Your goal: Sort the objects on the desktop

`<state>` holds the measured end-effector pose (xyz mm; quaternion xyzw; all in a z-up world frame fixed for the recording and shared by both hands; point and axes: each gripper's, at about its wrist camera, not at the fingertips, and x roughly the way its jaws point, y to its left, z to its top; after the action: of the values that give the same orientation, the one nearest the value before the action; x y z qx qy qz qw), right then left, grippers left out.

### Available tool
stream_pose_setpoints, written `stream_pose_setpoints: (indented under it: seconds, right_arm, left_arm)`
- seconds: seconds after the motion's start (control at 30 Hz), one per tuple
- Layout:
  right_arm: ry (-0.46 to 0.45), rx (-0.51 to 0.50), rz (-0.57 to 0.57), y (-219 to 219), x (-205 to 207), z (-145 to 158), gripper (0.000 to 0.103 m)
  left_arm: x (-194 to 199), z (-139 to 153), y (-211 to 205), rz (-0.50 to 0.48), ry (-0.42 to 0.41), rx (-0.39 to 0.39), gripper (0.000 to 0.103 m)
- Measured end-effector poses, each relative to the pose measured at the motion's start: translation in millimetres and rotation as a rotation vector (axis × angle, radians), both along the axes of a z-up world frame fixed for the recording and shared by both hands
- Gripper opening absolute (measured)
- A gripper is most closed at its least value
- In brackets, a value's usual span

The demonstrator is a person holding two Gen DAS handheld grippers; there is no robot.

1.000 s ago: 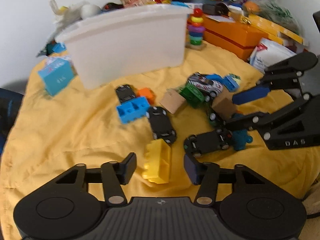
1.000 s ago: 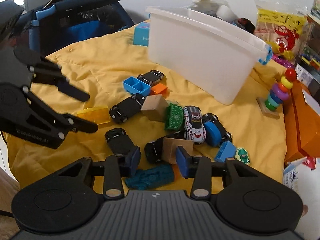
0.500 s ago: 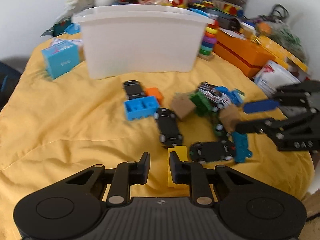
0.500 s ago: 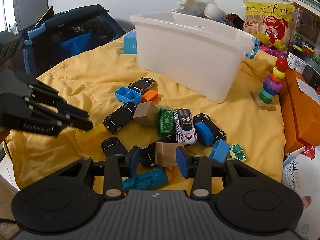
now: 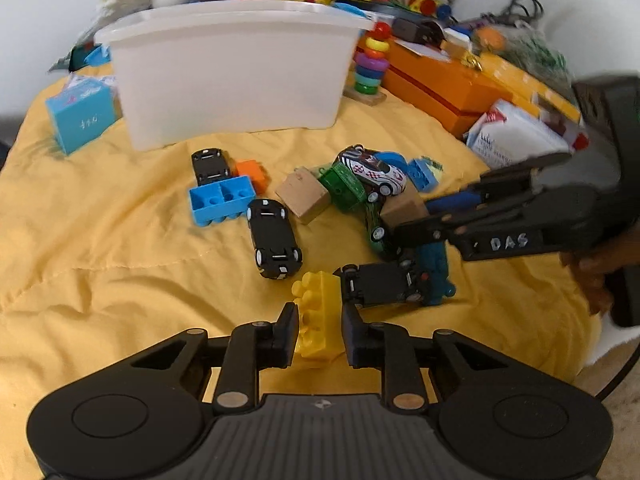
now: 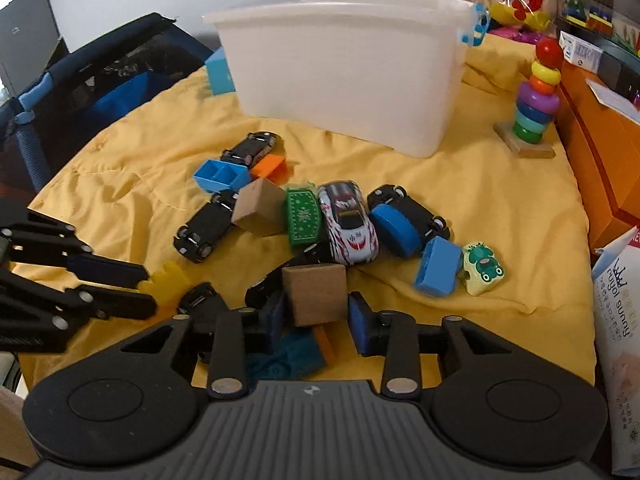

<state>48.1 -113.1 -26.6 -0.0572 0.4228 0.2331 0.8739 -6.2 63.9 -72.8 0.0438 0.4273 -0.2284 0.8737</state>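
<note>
Your left gripper (image 5: 318, 330) now has the yellow brick (image 5: 316, 316) between its fingers, both pads pressed on its sides; a second ago those fingers stood wide on either side of it, and half a second ago they were closing in. So that grasp looks made, and the brick, lying on the yellow cloth (image 5: 100, 240) well in front of the white bin (image 5: 232, 72), seems ready to lift.

Your right gripper (image 6: 316, 316) has drawn in around the brown cube (image 6: 314, 294). The left pad appears to touch it, while a thin gap shows at the right pad, so I cannot tell whether it is truly gripped. That cube sits in front of the bin too, nearer you than the white toy car (image 6: 348, 222) and the green block (image 6: 302, 216).

Just beside the yellow brick, on the bin side, lies a black toy car (image 5: 274, 238), and another black car (image 5: 382, 284) touches the brick's right edge; lift straight up so you don't drag it. The bin stays the likely drop point for both pieces.
</note>
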Motion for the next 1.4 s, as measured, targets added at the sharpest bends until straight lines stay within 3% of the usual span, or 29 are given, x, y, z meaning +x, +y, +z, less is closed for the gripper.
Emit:
stream_pose_setpoints:
  seconds: [0.2, 0.4, 0.47, 0.5, 0.57, 0.67, 0.77, 0.87, 0.97, 1.07, 1.13, 1.2, 1.3, 1.37, 1.4]
  right_arm:
    - [-0.059, -0.093, -0.017, -5.9, -3.8, 9.1, 0.034]
    - [-0.049, -0.202, -0.014, -15.7, -3.6, 5.0, 0.034]
    - [-0.020, -0.151, -0.015, -19.5, -4.3, 3.7, 0.036]
    - [-0.005, -0.123, -0.014, -21.1, -4.1, 3.9, 0.040]
    - [-0.022, -0.085, -0.031, -25.0, -2.9, 8.4, 0.041]
    - [-0.073, -0.026, -0.085, -35.6, 4.2, 19.6, 0.041]
    - [-0.093, 0.056, -0.189, -51.3, 15.7, 23.2, 0.041]
    - [0.019, 0.147, -0.338, -69.9, 33.4, 6.8, 0.027]
    - [0.148, 0.277, -0.382, -81.1, 42.1, -14.0, 0.027]
    - [0.161, 0.332, -0.381, -78.9, 48.0, -25.2, 0.034]
    - [0.138, 0.312, -0.358, -72.5, 51.7, -24.4, 0.031]
    - [0.101, 0.250, -0.312, -63.5, 51.7, -19.8, 0.019]
    - [0.051, 0.127, -0.224, -50.5, 41.5, -11.4, 0.018]
    - [0.014, 0.042, -0.174, -43.3, 31.4, -5.8, 0.017]
    - [-0.005, 0.006, -0.152, -40.0, 26.3, -3.6, 0.017]
  left_arm:
    - [6.9, -3.0, 1.8, 0.036, 0.014, -0.041, 0.028]
    - [1.7, -2.8, -15.7, -0.012, -0.021, 0.057, 0.033]
    - [6.7, -13.6, -18.2, -0.017, 0.046, 0.086, 0.034]
    - [3.7, -14.3, -18.0, -0.015, 0.013, 0.080, 0.034]
    - [4.1, -14.9, -18.0, -0.016, 0.013, 0.085, 0.027]
    - [4.3, -11.3, -14.4, 0.009, -0.006, 0.082, 0.027]
    - [2.4, -7.8, -11.1, 0.027, -0.036, 0.127, 0.027]
    - [3.4, -10.2, -4.6, 0.052, -0.017, 0.123, 0.027]
    - [3.1, -11.9, -3.7, 0.048, -0.004, 0.115, 0.027]
    - [1.6, -13.0, -3.5, 0.047, -0.003, 0.112, 0.028]
    - [0.5, -11.8, -1.7, 0.053, -0.005, 0.103, 0.028]
    - [0.3, -10.7, 0.2, 0.066, -0.011, 0.097, 0.029]
    - [1.6, -9.8, 2.5, 0.082, -0.015, 0.086, 0.035]
    - [2.3, -8.5, 1.8, 0.080, -0.021, 0.080, 0.048]
    - [2.1, -8.2, 1.1, 0.075, -0.026, 0.078, 0.048]
